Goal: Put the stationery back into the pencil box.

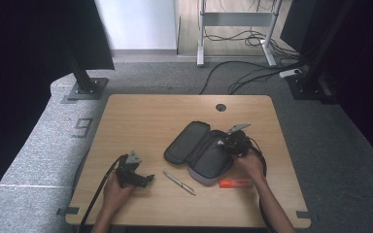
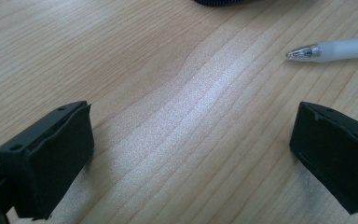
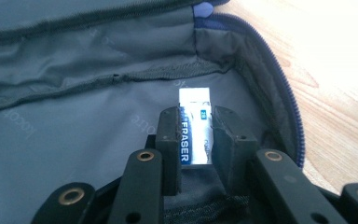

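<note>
An open pencil case (image 1: 196,150) with grey lining (image 3: 74,140) lies in the middle of the wooden table (image 1: 145,116). My right gripper (image 1: 230,141) (image 3: 196,126) reaches into its right half, shut on a white eraser (image 3: 195,126) in a blue-and-white sleeve. The eraser hangs just above the lining. My left gripper (image 1: 141,178) (image 2: 186,154) rests low over the table at the front left, open with bare wood between its jaws. A white pen (image 1: 178,183) (image 2: 335,49) lies between that gripper and the case.
An orange-red flat object (image 1: 234,183) lies near the front edge, right of the pen. A round cable hole (image 1: 220,107) sits at the table's far side. Cables and stand legs (image 1: 85,87) are on the floor beyond.
</note>
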{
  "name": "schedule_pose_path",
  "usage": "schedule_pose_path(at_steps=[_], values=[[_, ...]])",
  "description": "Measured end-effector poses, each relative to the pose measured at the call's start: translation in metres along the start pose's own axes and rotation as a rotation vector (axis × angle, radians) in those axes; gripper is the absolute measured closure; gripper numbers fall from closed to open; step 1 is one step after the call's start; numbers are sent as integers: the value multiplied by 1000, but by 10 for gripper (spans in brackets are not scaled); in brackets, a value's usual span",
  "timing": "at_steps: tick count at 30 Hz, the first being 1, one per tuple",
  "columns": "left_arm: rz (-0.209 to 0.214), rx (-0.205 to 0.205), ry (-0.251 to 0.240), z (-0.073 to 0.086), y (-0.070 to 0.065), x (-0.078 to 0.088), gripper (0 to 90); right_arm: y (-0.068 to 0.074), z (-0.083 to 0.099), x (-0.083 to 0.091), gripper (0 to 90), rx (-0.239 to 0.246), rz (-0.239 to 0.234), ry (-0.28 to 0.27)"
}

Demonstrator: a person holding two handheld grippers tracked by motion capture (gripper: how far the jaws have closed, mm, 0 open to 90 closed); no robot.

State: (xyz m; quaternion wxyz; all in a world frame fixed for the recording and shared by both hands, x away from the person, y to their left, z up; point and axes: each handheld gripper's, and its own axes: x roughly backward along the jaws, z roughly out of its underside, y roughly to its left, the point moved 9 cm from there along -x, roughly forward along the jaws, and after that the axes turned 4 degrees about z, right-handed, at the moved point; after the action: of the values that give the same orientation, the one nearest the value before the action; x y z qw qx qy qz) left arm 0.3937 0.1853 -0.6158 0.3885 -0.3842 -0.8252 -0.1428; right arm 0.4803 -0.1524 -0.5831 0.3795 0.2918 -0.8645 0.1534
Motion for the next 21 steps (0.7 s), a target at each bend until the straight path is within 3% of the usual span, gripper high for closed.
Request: schedule_pose_path(at_steps=[7,12,14,21], values=[[0,0,0,0,0,0,0,0,-1,1,600,8,5,-9],[0,0,0,0,0,0,0,1,-10,16,513,30,20,-36],[0,0,0,0,0,0,0,1,-12,24,434,53,30,-39],[0,0,0,0,0,0,0,3,-7,37,308,86,27,-45]])
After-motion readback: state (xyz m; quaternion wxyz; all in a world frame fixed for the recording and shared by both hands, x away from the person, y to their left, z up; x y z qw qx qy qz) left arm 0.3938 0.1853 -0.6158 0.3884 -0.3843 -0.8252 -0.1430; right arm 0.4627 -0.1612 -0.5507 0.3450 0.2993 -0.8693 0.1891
